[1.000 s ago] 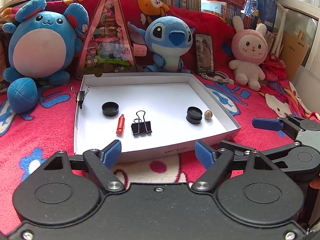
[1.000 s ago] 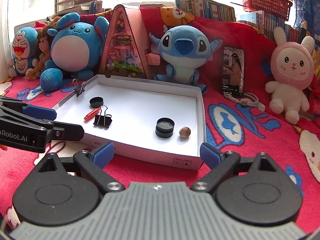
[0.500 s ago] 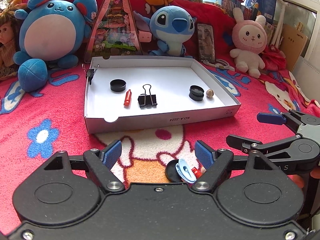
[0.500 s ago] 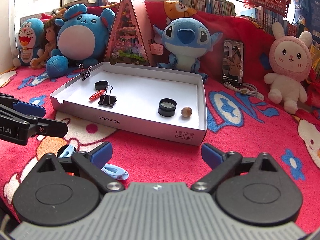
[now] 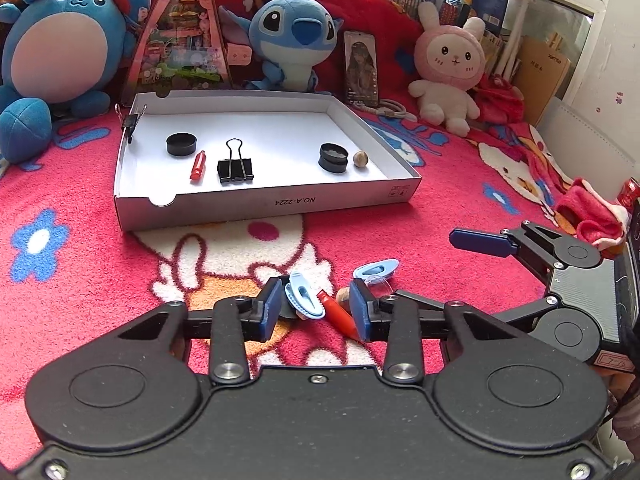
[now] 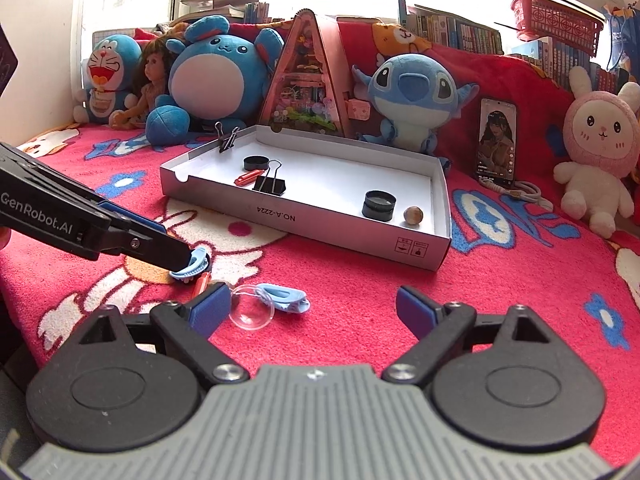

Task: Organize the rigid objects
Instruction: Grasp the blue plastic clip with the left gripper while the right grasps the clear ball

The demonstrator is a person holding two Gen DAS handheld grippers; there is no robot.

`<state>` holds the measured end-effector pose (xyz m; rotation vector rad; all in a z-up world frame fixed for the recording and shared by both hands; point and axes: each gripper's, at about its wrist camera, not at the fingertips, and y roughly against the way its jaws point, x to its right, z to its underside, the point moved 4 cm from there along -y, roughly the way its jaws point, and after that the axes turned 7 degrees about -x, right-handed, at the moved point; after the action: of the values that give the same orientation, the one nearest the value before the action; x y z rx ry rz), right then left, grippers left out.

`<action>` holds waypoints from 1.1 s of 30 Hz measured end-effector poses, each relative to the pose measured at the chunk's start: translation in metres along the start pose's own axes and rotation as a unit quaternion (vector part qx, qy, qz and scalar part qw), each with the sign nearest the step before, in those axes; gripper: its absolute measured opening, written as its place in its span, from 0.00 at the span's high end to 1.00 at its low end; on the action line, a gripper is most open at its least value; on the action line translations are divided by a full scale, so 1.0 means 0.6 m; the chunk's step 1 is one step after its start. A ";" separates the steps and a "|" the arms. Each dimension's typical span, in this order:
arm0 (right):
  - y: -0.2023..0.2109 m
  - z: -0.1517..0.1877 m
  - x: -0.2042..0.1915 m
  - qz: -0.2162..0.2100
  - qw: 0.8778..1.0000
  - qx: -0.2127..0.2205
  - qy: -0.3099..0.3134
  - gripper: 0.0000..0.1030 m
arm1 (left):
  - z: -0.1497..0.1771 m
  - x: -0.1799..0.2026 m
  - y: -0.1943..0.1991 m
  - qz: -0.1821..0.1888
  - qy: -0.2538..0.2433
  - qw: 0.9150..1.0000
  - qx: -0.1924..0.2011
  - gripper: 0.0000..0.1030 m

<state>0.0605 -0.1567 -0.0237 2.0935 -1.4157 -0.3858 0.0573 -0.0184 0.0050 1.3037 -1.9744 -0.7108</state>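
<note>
A white cardboard tray (image 5: 264, 202) (image 6: 304, 216) lies on the red blanket. It holds two black caps, a red tube (image 5: 197, 165), a black binder clip (image 5: 235, 168) and a small nut. My left gripper (image 5: 314, 310) is open and low over a small pile on the blanket: a light blue clip (image 5: 302, 296) on a black cap, a red tube (image 5: 340, 314) and a brown nut. Its jaws stand around the blue clip and red tube. My right gripper (image 6: 310, 310) is open above a second blue clip (image 6: 284, 296) and a clear dome (image 6: 251, 312).
Plush toys, a pink triangular display house (image 5: 182, 36) and a phone (image 5: 361, 68) stand behind the tray. A small binder clip (image 5: 130, 122) grips the tray's far left rim. A red cloth (image 5: 588, 216) lies at the right.
Both grippers pulled back from the tray and dropped toward the blanket. The loose pile came into view. My left jaws narrowed around the blue clip and red tube.
</note>
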 end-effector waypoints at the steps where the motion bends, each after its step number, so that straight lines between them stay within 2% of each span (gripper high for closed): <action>1: -0.001 0.002 -0.004 0.000 1.000 -0.001 0.001 0.14 | 0.000 0.002 -0.006 0.000 0.000 1.000 -0.003 0.68; 3: -0.003 0.007 -0.012 -0.001 1.000 -0.001 0.004 0.24 | 0.001 0.003 -0.016 -0.001 0.002 1.000 -0.009 0.70; 6: -0.005 0.014 -0.020 -0.015 1.000 -0.005 -0.002 0.31 | 0.001 0.000 -0.032 -0.012 0.011 1.000 -0.016 0.75; 10: -0.007 0.019 -0.032 -0.027 1.000 -0.006 0.001 0.33 | -0.001 0.001 -0.044 -0.021 0.012 1.000 -0.013 0.76; 11: -0.009 0.019 -0.034 -0.026 1.000 -0.008 0.003 0.36 | -0.001 0.000 -0.046 -0.024 0.012 1.000 -0.012 0.81; 12: -0.011 0.019 -0.037 -0.024 1.000 -0.010 0.004 0.42 | -0.002 0.000 -0.048 -0.028 0.012 0.999 -0.012 0.84; 18: -0.021 0.018 -0.041 -0.031 0.999 -0.021 -0.012 0.67 | -0.004 0.003 -0.038 -0.027 0.005 1.000 -0.004 0.84; 26: -0.015 0.015 -0.041 -0.022 1.000 -0.016 -0.016 0.68 | -0.013 -0.013 -0.013 -0.038 0.014 0.999 0.016 0.84; 33: -0.011 0.000 -0.020 0.003 1.000 -0.012 -0.028 0.68 | -0.028 -0.037 -0.001 -0.049 0.027 0.998 0.029 0.84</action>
<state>0.0607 -0.1440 -0.0284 2.0739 -1.4426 -0.4603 0.0770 0.0009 0.0103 1.4486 -1.9111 -0.6624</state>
